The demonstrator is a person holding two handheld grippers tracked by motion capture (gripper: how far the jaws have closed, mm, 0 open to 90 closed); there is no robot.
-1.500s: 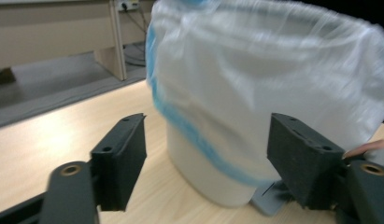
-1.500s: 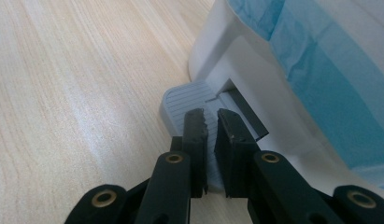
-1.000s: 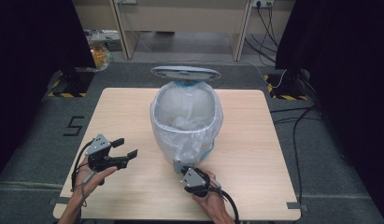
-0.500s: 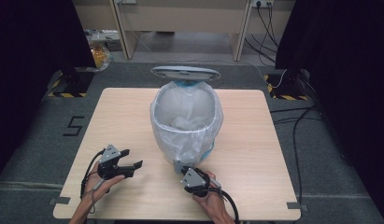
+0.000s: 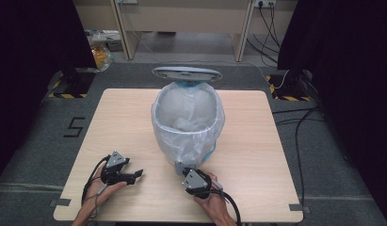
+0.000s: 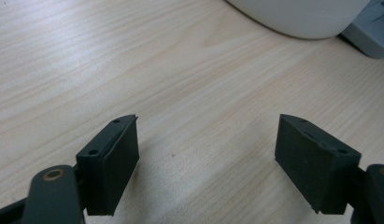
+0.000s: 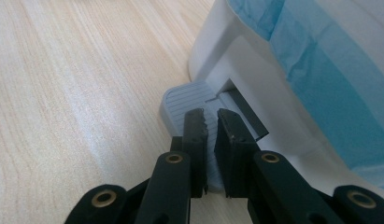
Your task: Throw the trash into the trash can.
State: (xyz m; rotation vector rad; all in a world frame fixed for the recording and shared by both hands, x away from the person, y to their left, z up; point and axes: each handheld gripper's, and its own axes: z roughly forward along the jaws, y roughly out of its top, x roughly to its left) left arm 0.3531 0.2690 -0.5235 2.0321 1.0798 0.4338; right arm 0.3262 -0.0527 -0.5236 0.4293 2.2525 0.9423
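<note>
A white pedal bin [image 5: 189, 120] lined with a clear plastic bag stands mid-table, its grey lid [image 5: 186, 73] raised at the back. My right gripper [image 5: 182, 170] is shut, and its jaws rest on top of the grey foot pedal [image 7: 180, 105] at the bin's front base [image 7: 236, 60]. A blue liner [image 7: 330, 70] hangs over the bin wall beside it. My left gripper [image 5: 138, 175] sits low over the bare wood at the front left, pointing toward the bin. It is open [image 6: 206, 140] with nothing between its jaws. The bin's bottom [image 6: 297, 18] and pedal [image 6: 369, 37] show ahead of it.
The wooden table [image 5: 257, 141] has bare room on both sides of the bin. Cables trail from both grippers toward the front edge. Beyond the table are dark floor, a "5" mark [image 5: 74, 126] at left and desk legs at the back.
My left gripper has come down toward the table surface and shifted slightly nearer the front edge. The right gripper and the bin have stayed as they were.
</note>
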